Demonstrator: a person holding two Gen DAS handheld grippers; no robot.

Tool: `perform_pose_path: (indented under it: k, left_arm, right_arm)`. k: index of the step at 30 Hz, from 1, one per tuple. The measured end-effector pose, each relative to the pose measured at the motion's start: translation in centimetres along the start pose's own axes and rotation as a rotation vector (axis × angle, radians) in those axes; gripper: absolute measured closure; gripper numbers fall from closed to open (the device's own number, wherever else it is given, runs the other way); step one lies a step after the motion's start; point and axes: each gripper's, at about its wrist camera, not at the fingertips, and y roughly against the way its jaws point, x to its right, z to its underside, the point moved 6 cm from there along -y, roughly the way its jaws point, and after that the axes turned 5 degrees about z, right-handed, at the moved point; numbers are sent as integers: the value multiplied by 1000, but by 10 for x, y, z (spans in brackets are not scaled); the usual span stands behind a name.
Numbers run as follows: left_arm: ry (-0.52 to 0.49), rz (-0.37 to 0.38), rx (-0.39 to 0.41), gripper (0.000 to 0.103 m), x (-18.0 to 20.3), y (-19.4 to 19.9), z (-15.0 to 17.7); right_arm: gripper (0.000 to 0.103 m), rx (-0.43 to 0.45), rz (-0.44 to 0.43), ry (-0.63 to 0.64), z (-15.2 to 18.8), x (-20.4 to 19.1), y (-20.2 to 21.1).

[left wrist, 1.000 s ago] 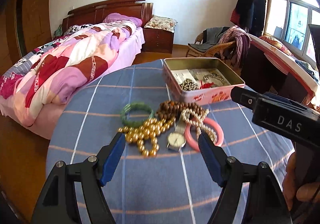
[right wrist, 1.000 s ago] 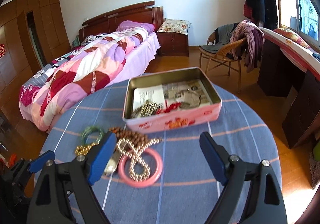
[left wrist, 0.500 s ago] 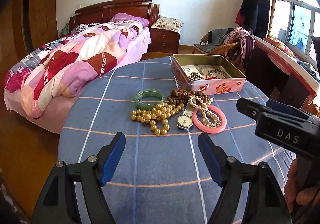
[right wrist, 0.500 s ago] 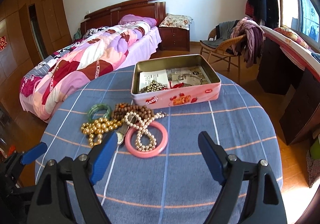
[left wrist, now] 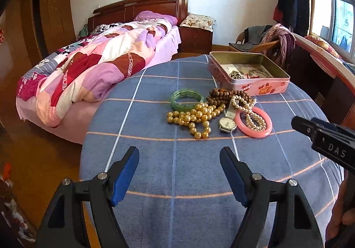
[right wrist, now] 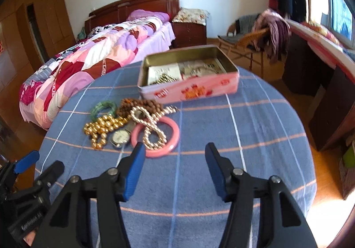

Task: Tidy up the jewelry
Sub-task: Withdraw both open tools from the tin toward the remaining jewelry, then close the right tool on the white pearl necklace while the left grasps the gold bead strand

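Taking the pink tin as the reference, the loose jewelry lies in one heap on the blue checked tablecloth just in front of the tin's near wall. Farthest left of the tin sits the green bangle, stiff and smooth, best taken across its rim. Touching it on the side away from the tin is the gold bead strand, limp and likely to trail, so a pinch on a doubled bunch of beads should serve. Closer to the tin, the brown bead string lies almost against the wall; it is light but tangled with its neighbours. The wristwatch rests face up further out, presumably the heaviest and most scratch-prone piece (the metal band is the safer hold). Rightmost, below the tin's near corner, the pink bangle carries a pearl strand draped across it; lifting the rigid ring would probably drag the pearls along. The left gripper stands open and empty, well short of the heap. The right gripper has just been closing its jaws; they remain apart with nothing between them, its left finger overlapping the pink bangle in view, contact not determinable.
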Motion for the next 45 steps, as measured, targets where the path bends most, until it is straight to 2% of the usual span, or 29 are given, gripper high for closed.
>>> perform_pose_path:
  k: [11,14,16,23,25,31,36,38,40,41,45]
  left_arm:
    - [-27,-64,-40,28,-4,-11,3]
    - [-14,-65,-55,28,-8,-15,4]
    - [6,-54,-67,28,-13,-19,5]
    - [122,-6,-97,28,-34,-31,8]
    - [133,-7,-100,28,-38,-33,8]
    - [103,-13,-101,28,-44,-38,4]
    - [113,40,-89,27,-47,-42,-2]
    - [128,64,-89,27,-48,-44,-4]
    - [142,85,-95,27,-48,-47,-5]
    - [145,86,-99,27,-47,-48,-6]
    - [127,88,-93,27,-43,-50,-8]
  right_arm:
    - [44,-27,-6,-3,9,5,-4]
    - [49,-25,-13,3,7,3,-6]
    - [53,-29,-22,7,6,2,-10]
    - [51,-59,-90,16,-5,-10,-29]
    - [47,-61,-87,46,-9,-18,-36]
    - [46,-110,-46,127,-18,-41,-76]
    - [47,-99,-2,204,-22,-51,-85]
    - [52,-95,-15,212,-22,-52,-85]
    - [85,-103,-39,217,-20,-53,-85]
    - [85,-145,-42,223,-15,-53,-89]
    - [86,-137,-91,175,-11,-43,-79]
